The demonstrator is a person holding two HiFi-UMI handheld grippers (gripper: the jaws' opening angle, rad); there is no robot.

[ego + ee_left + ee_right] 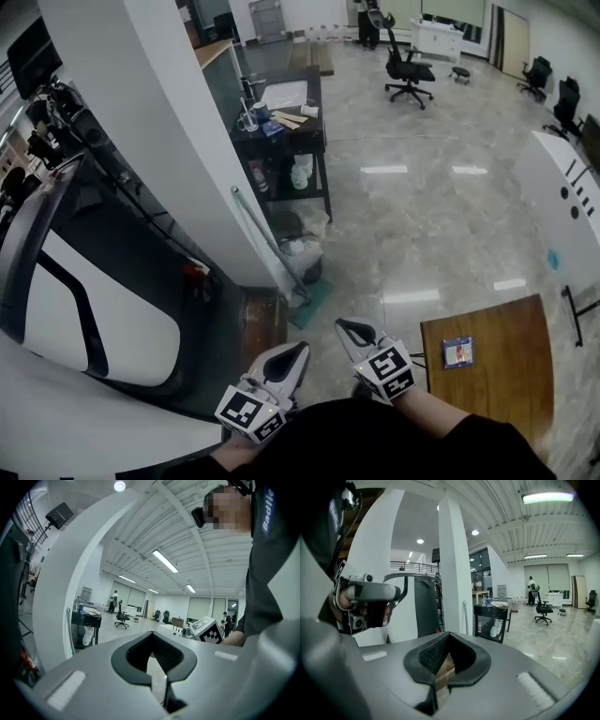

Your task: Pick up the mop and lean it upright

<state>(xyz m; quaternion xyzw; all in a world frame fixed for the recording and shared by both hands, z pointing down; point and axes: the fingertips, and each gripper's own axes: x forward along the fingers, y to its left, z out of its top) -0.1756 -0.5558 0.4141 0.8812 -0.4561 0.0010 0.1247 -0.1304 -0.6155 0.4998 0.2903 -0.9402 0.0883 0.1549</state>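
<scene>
The mop stands leaning against the white pillar (169, 122). Its pale green handle (265, 239) slants down to a teal head (311, 302) on the floor. The handle also shows as a thin upright pole in the left gripper view (69, 630) and the right gripper view (465, 616). Both grippers are held close to the person's body at the bottom of the head view, well short of the mop. My left gripper (300, 349) (152, 637) is shut with nothing in it. Beside it, my right gripper (349, 326) (447, 637) is shut and empty too.
A black cart (317, 141) with bottles and papers stands behind the pillar, with a bagged bin (302, 253) by the mop. A wooden table (487, 375) with a small blue item (457, 352) sits at right. A large dark and white machine (84, 309) fills the left. Office chairs (408, 66) stand far back.
</scene>
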